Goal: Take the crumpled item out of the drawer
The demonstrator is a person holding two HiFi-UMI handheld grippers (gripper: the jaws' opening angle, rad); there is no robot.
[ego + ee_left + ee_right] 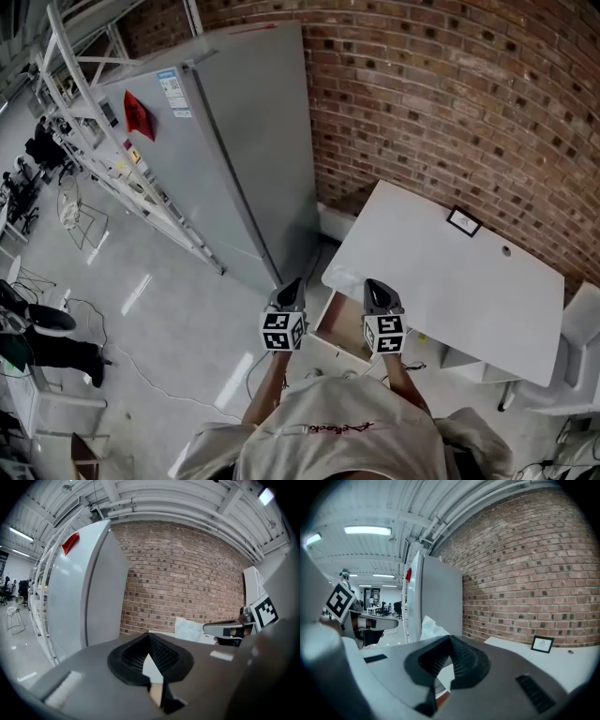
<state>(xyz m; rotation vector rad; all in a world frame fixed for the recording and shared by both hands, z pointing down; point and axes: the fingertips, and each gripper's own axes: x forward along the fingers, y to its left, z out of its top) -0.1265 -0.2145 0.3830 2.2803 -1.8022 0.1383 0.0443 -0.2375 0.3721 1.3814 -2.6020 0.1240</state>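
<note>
Brick wall (450, 94) bkgd; drawer (343, 328) open.

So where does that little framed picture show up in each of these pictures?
Head view: the little framed picture sits right of centre on the white table, near its far edge.
Left gripper view: not in it.
Right gripper view: lower right, standing on the table.
Shared landmark: the brick wall, in all three views.

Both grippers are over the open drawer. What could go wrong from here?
Left gripper and right gripper both have jaws together; descending like that would likely shove the crumpled white item rather than grip it. The drawer opens just under the desk edge, so a gripper could knock it. The grippers are close together and might collide.
</note>
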